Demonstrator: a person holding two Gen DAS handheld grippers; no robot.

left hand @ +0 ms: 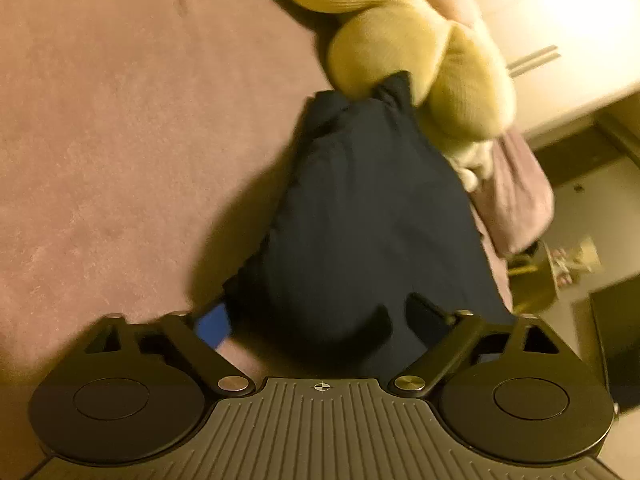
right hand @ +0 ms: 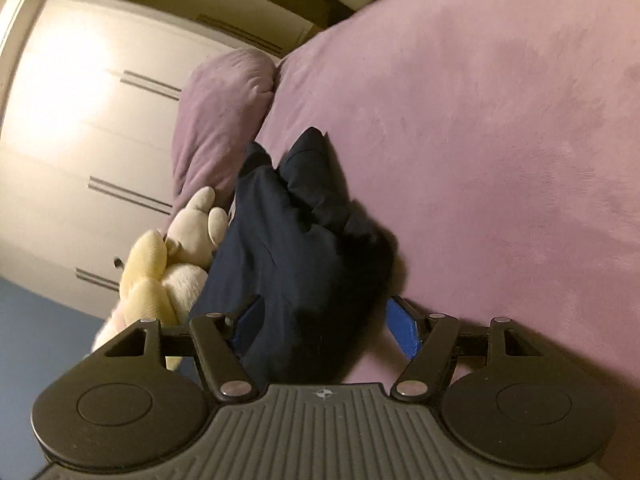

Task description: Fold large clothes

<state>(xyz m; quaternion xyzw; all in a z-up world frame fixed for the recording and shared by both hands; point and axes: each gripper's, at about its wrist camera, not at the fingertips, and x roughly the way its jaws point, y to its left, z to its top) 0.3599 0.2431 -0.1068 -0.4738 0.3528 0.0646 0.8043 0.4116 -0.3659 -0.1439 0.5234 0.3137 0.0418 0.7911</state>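
The left hand-held gripper (left hand: 320, 332) has dark cloth bunched between its fingers; a blue pad shows at the left side, the other is hidden, so it looks clamped on the garment (left hand: 360, 220), though the fingertips themselves are covered. The right hand-held gripper (right hand: 324, 328) shows both blue pads (right hand: 404, 330) fairly wide apart with cloth filling the gap; whether it truly pinches the cloth I cannot tell.

The garment, dark navy, hangs or drapes forward from each gripper down toward the pink bed (left hand: 120, 120), its far end crumpled near a yellow plush toy (left hand: 420, 52) and a pillow (right hand: 224, 112). A white wardrobe (right hand: 80, 120) stands beyond.

This looks like the lift-and-spread step, with no fold laid yet. Next, the cloth probably needs shaking out and laying flat on open bed, clear of the toy, before any edge is brought over.
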